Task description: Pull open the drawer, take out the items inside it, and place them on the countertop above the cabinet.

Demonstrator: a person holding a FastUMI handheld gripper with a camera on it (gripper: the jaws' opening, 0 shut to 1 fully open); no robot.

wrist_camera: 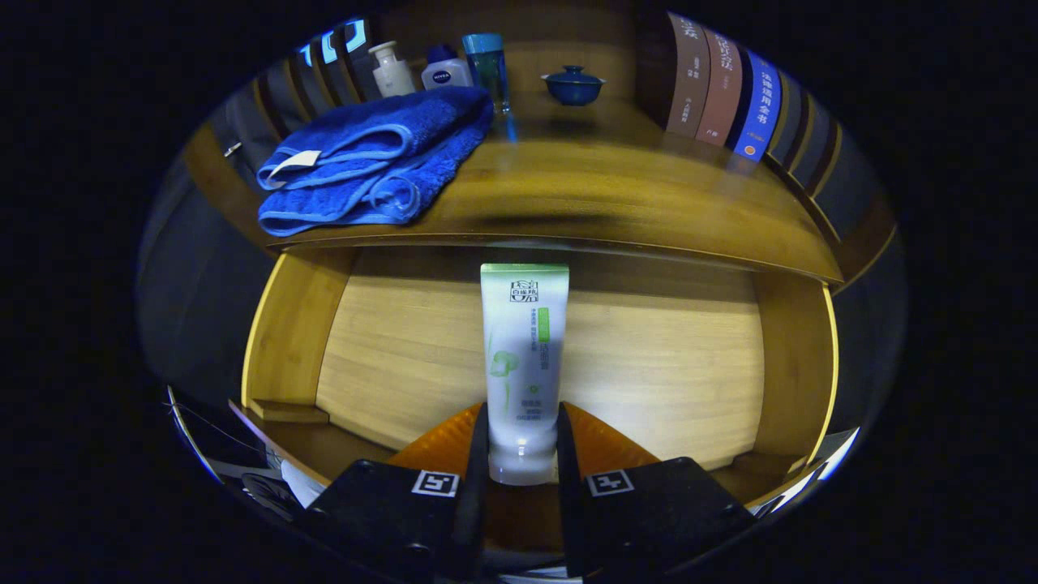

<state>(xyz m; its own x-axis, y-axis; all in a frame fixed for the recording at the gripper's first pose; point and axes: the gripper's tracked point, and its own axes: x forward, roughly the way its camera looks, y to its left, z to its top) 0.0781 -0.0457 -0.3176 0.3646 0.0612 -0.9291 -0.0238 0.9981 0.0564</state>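
— Tube (523,365) in the grip: what holds it?

— The hand-held gripper (521,454) pinches it, one finger pressed on each side of its lower end. The white tube with a green band at its far end points away from the fingers, over the wooden floor of the open drawer (673,357).

— And where is the drawer's frame relative to the tube?

— Its side walls stand well to the left and right of the tube; the desk (616,195) edge runs just beyond the tube's far end.

— What lies on the desk?

— Beyond and left of the tube, a folded blue towel (373,166) sits at the desk's front edge. Behind the towel stand a white bottle (391,70), a white bottle with a blue cap (444,68) and a blue-lidded tumbler (488,66). Straight beyond the tube, farther back, is a blue lidded bowl (572,85). Beyond and right of the tube, a row of books (722,89) stands upright.
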